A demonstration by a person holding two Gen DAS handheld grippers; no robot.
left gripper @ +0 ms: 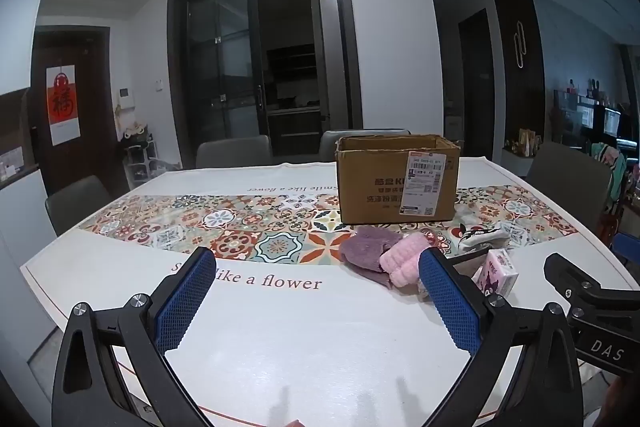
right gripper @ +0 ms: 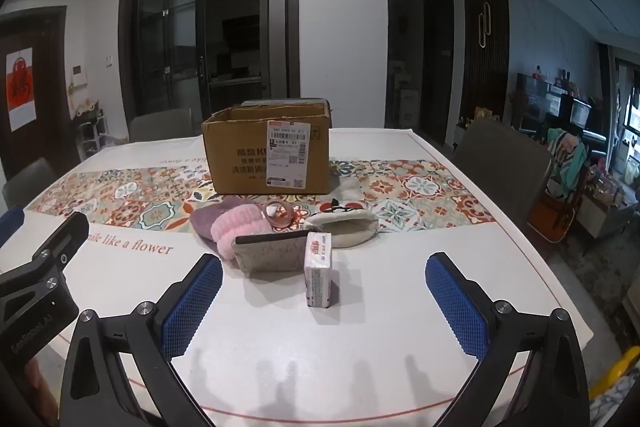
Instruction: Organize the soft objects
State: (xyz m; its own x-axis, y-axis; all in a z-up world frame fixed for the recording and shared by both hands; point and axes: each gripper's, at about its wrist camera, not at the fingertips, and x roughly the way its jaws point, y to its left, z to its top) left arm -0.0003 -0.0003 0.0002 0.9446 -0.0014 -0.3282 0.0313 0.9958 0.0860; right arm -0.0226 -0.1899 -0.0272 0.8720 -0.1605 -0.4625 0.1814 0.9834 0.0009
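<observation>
A cardboard box (right gripper: 267, 151) stands on the table (right gripper: 400, 327), chairs (right gripper: 160, 125) behind it. Before the box lie a towel (right gripper: 204, 221), a headband (right gripper: 236, 227), a pouch (right gripper: 272, 255) and a purse (right gripper: 348, 227). A tissue pack (right gripper: 318, 269) stands nearest, touching the pouch's right end.

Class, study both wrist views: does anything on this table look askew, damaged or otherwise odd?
Mildly. The tissue pack stands on end beside the flat grey pouch, looking easy to topple. The cardboard box has a ragged upper rim. Nothing is spilled.

Room dim, bluish cast. Overhead light on white tablecloth (right gripper: 360, 327); soft finger shadows at near edge. Strong fisheye bending, dark vignetted corners. Background clutter slightly soft, possibly blur.
</observation>
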